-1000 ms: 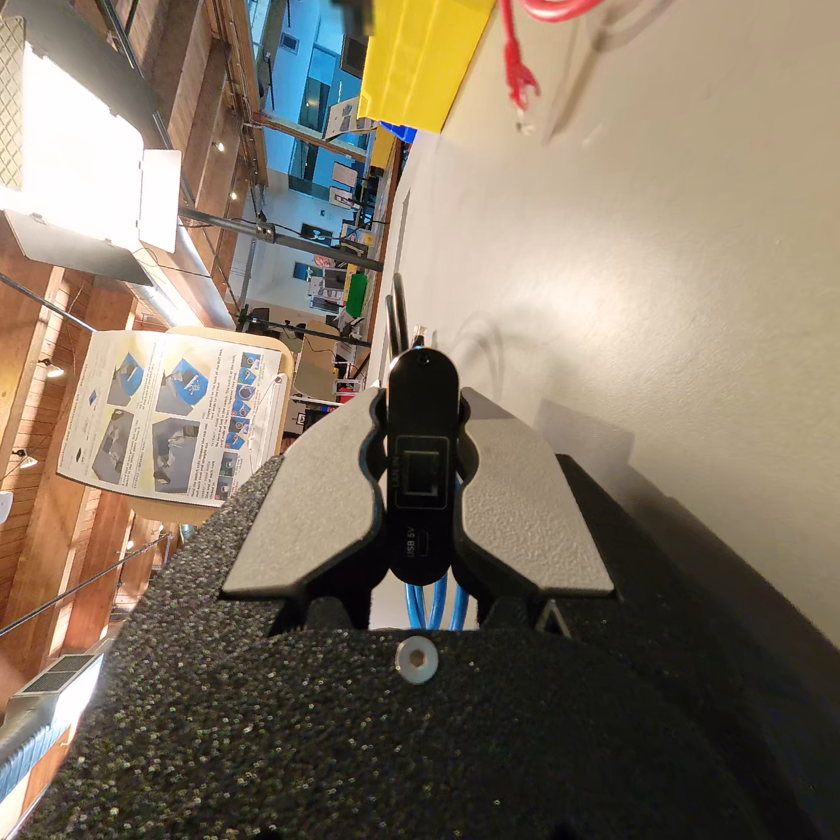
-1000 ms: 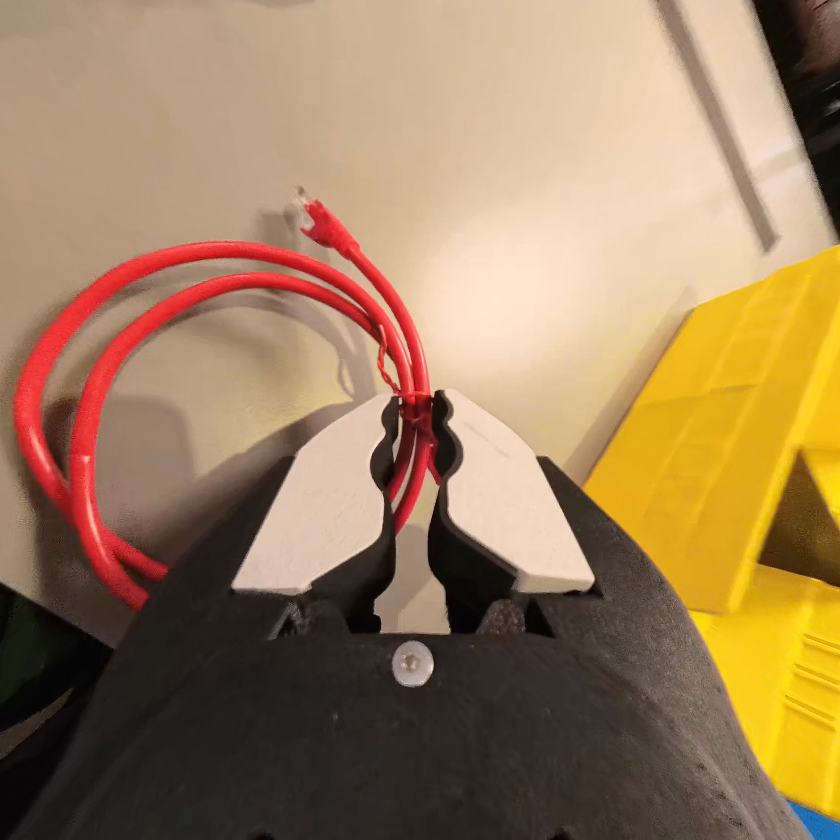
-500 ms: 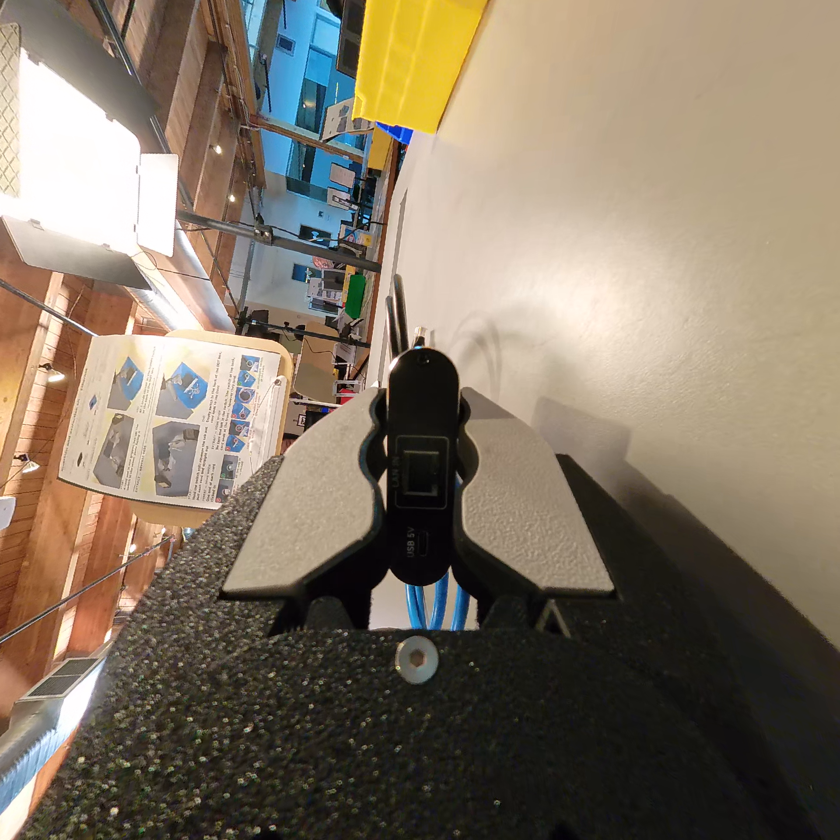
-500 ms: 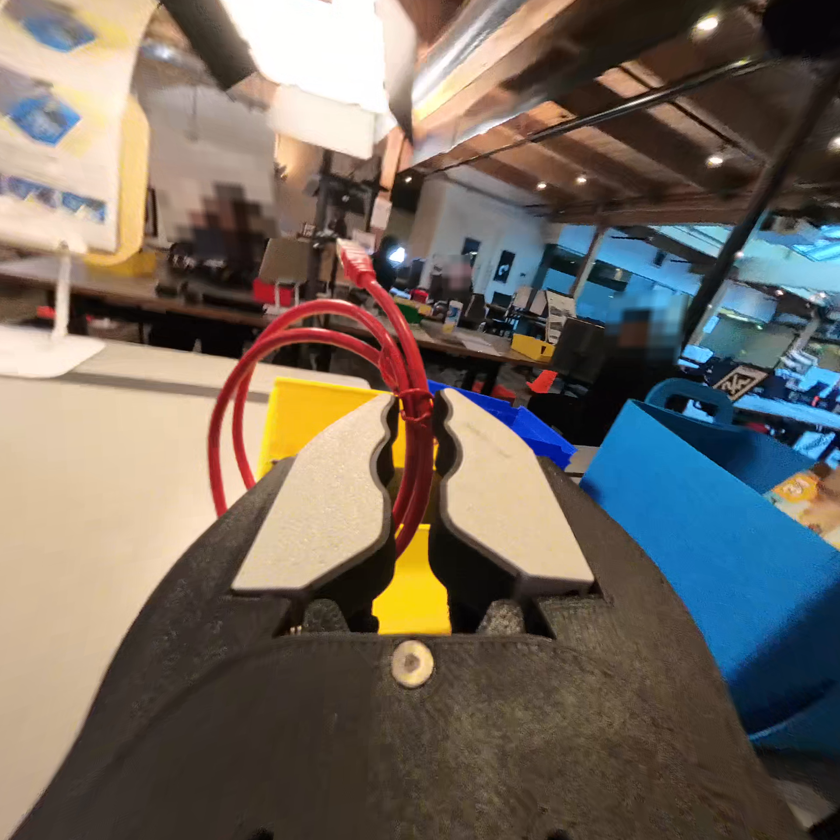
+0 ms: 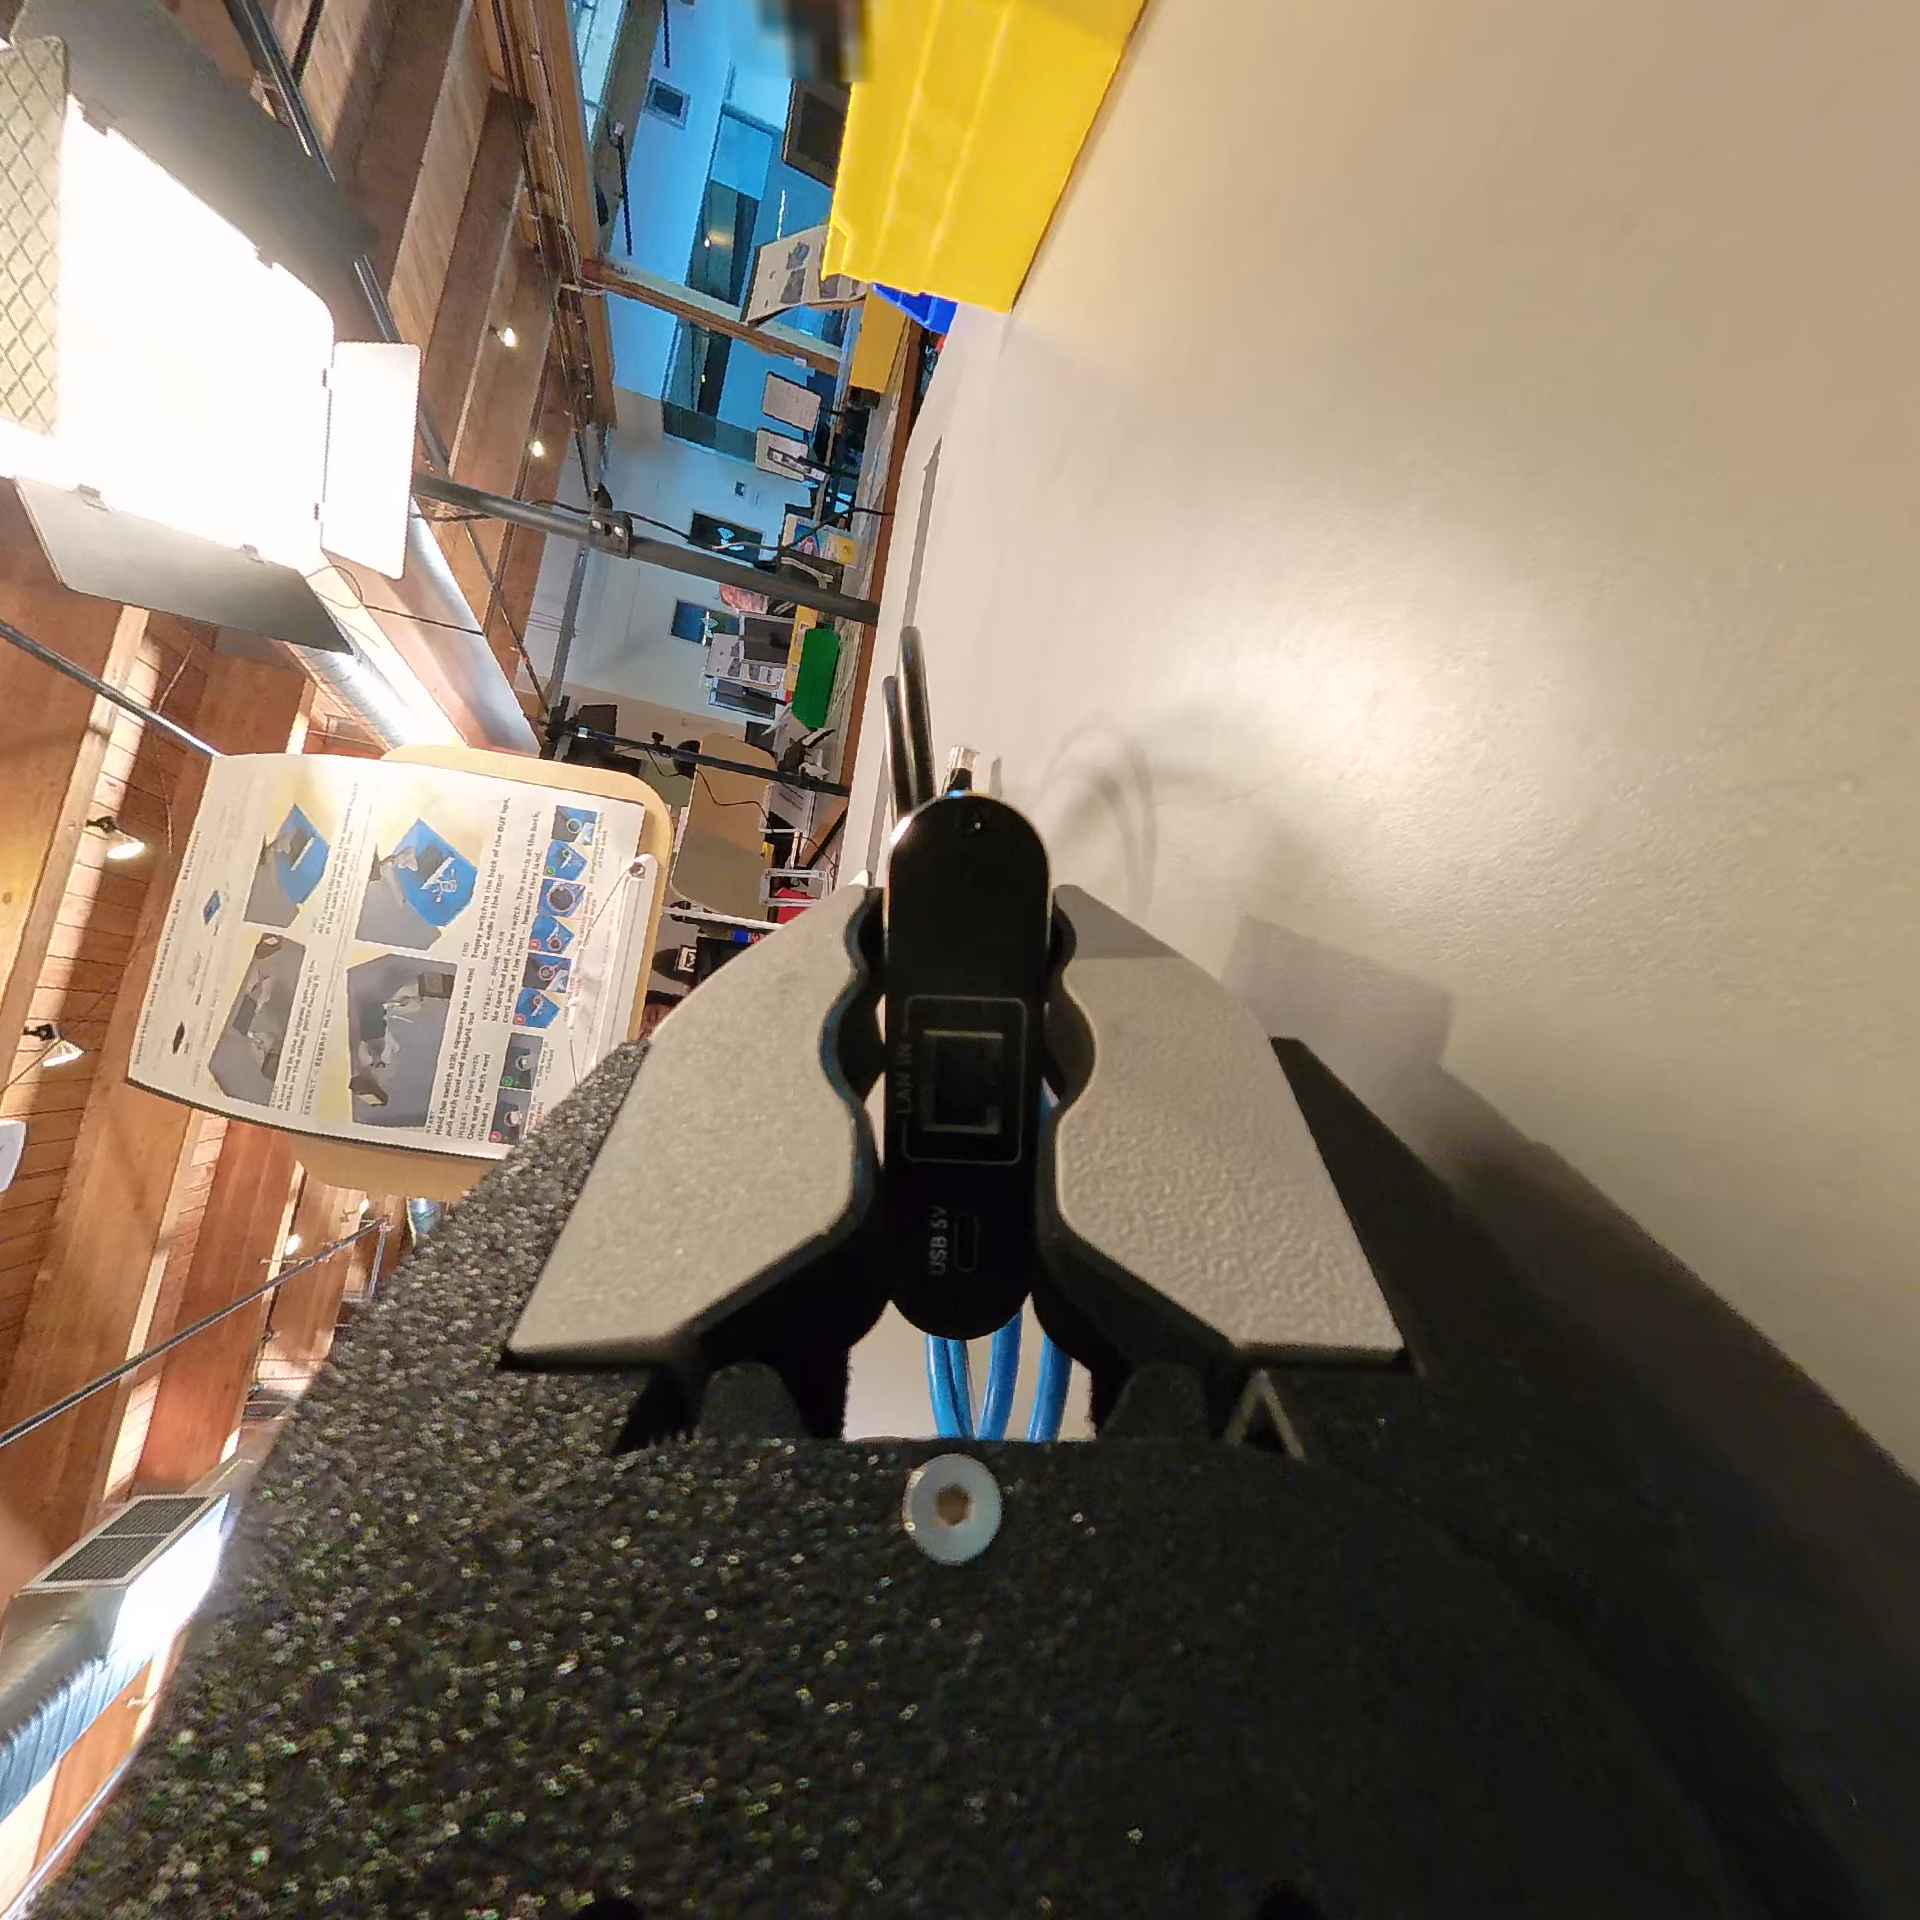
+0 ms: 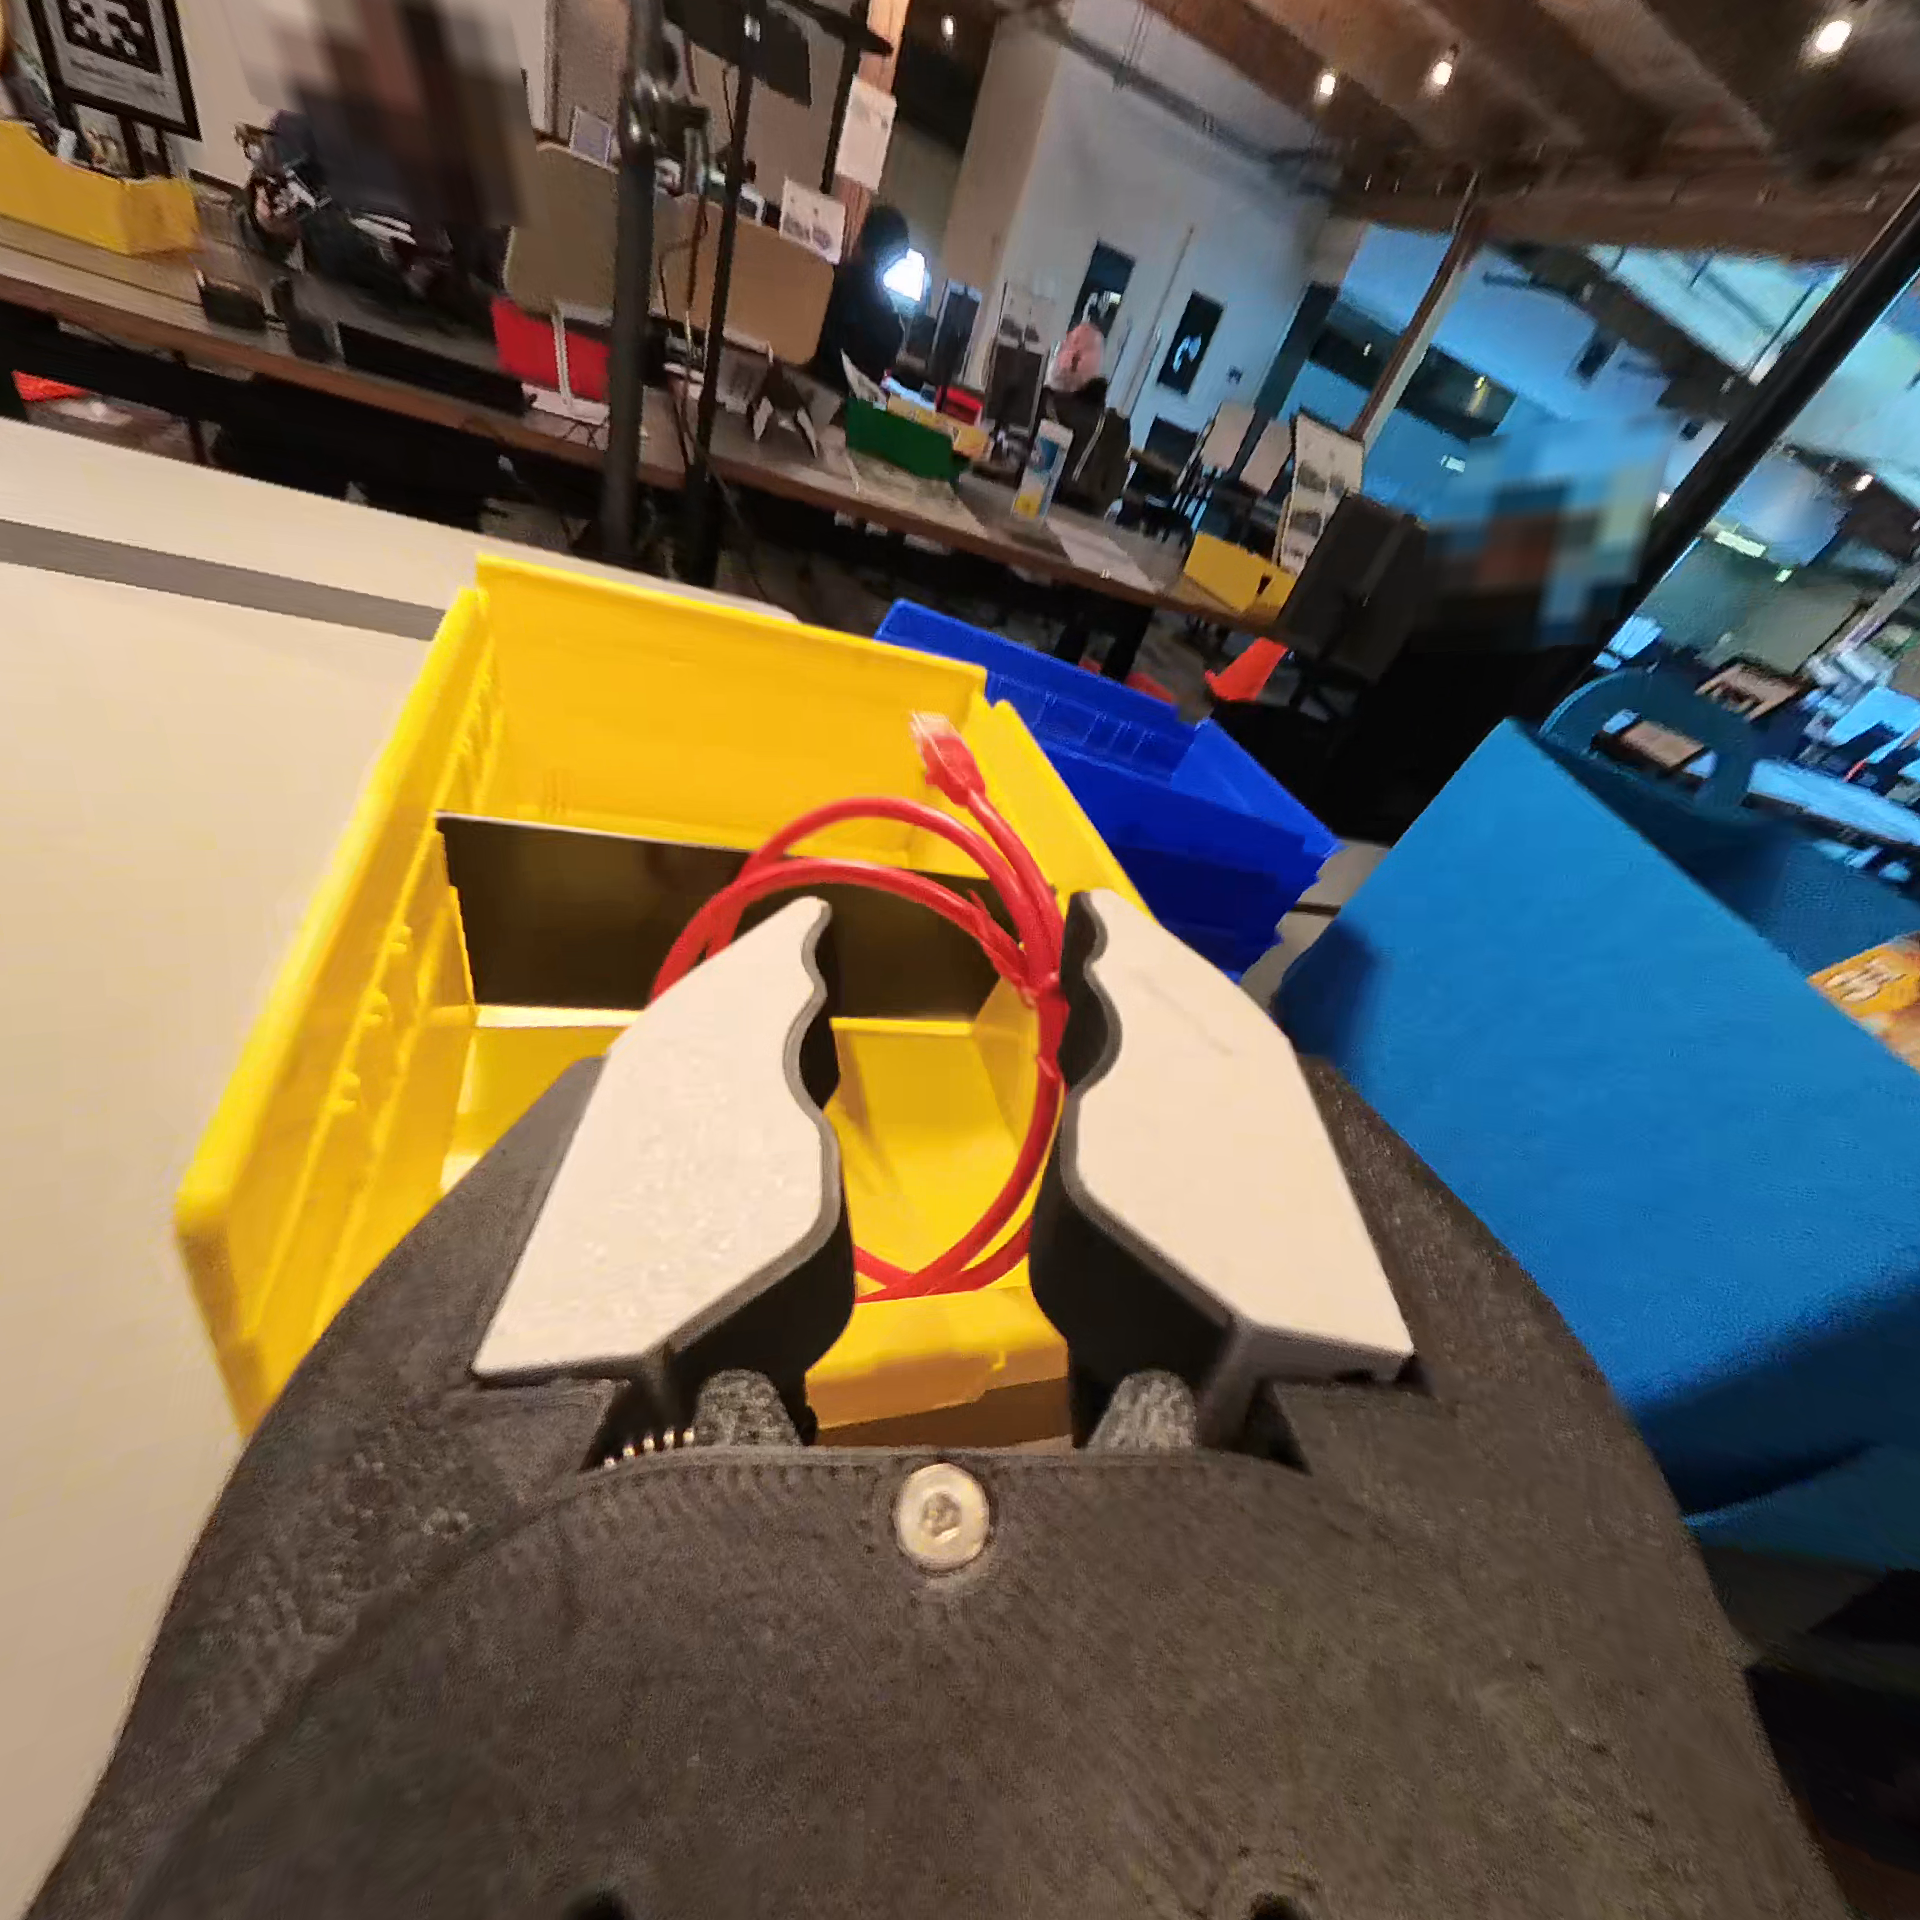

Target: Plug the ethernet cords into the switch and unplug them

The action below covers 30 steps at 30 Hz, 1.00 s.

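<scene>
In the left wrist view my left gripper (image 5: 964,914) is shut on the black switch (image 5: 961,1091), held on edge above the table with one port facing the camera. A blue cord (image 5: 997,1382) shows below the switch, and a black cord (image 5: 912,707) and a clear plug tip (image 5: 964,758) show beyond it. In the right wrist view my right gripper (image 6: 948,914) is open over a yellow bin (image 6: 343,1039). The coiled red ethernet cord (image 6: 1003,862) lies against the inner edge of the right finger, its loop down in the bin's front compartment.
A black divider (image 6: 582,914) splits the yellow bin. A blue bin (image 6: 1143,769) stands behind it and a blue felt container (image 6: 1610,1143) to its right. The beige table (image 6: 156,831) lies to the left. An instruction sheet (image 5: 395,956) and a bright light panel (image 5: 156,364) stand beyond the table. One gripper's finger ends stand about 50 cm off the other's.
My right gripper lifted the red cord off the table, carried it over the yellow bin and opened its jaws. My left gripper stayed put with the switch.
</scene>
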### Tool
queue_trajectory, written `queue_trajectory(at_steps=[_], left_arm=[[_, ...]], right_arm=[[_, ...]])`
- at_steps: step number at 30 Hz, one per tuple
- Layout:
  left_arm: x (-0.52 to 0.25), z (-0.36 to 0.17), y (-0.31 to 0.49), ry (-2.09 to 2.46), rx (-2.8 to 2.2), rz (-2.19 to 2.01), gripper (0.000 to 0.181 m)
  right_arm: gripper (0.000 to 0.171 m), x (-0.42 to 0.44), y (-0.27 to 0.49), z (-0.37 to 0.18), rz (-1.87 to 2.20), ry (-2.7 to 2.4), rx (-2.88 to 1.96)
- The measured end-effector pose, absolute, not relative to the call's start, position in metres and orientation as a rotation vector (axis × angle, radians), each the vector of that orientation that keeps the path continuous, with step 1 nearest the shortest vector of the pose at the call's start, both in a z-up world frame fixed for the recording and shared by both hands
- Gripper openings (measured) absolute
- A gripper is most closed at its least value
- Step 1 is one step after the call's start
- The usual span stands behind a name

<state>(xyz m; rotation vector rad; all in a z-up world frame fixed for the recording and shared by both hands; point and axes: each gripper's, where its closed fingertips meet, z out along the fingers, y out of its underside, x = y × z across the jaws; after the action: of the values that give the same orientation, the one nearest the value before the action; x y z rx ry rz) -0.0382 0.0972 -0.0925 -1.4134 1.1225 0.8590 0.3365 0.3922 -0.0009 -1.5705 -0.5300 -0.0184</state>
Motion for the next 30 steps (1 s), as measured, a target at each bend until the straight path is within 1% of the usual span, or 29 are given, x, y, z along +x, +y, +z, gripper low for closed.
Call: queue_trajectory(at_steps=[3, 6, 8, 11, 15, 18, 23, 27, 30], left_arm=[[-0.038, -0.091, 0.096, 1.120, -1.409, 0.859, 0.027], [-0.038, -0.091, 0.096, 1.118, -1.406, 0.863, 0.027], [-0.038, -0.090, 0.096, 1.113, -1.403, 0.862, 0.027], [-0.038, -0.086, 0.096, 1.095, -1.396, 0.849, 0.027], [-0.036, -0.072, 0.092, 1.007, -1.380, 0.742, 0.027], [-0.029, -0.062, 0.086, 0.937, -1.388, 0.542, 0.027], [-0.016, -0.047, 0.072, 0.866, -1.365, 0.230, 0.027], [-0.020, -0.034, 0.067, 0.763, -1.360, 0.039, 0.027], [-0.020, -0.026, 0.062, 0.706, -1.348, -0.117, 0.027]], right_arm=[[0.039, 0.338, 0.387, 0.004, -0.080, -0.544, -1.558], [0.038, 0.342, 0.392, -0.010, -0.116, -0.552, -1.609], [0.039, 0.334, 0.388, -0.015, -0.063, -0.590, -1.622], [0.038, 0.304, 0.367, 0.000, 0.066, -0.683, -1.535], [0.038, 0.244, 0.319, 0.024, 0.162, -0.895, -1.353], [0.039, 0.193, 0.279, 0.023, 0.149, -1.100, -1.196], [0.042, 0.110, 0.200, -0.006, 0.246, -1.420, -0.955], [0.036, 0.061, 0.123, -0.038, 0.424, -1.653, -0.781], [0.035, 0.035, 0.089, -0.057, 0.517, -1.719, -0.750]])
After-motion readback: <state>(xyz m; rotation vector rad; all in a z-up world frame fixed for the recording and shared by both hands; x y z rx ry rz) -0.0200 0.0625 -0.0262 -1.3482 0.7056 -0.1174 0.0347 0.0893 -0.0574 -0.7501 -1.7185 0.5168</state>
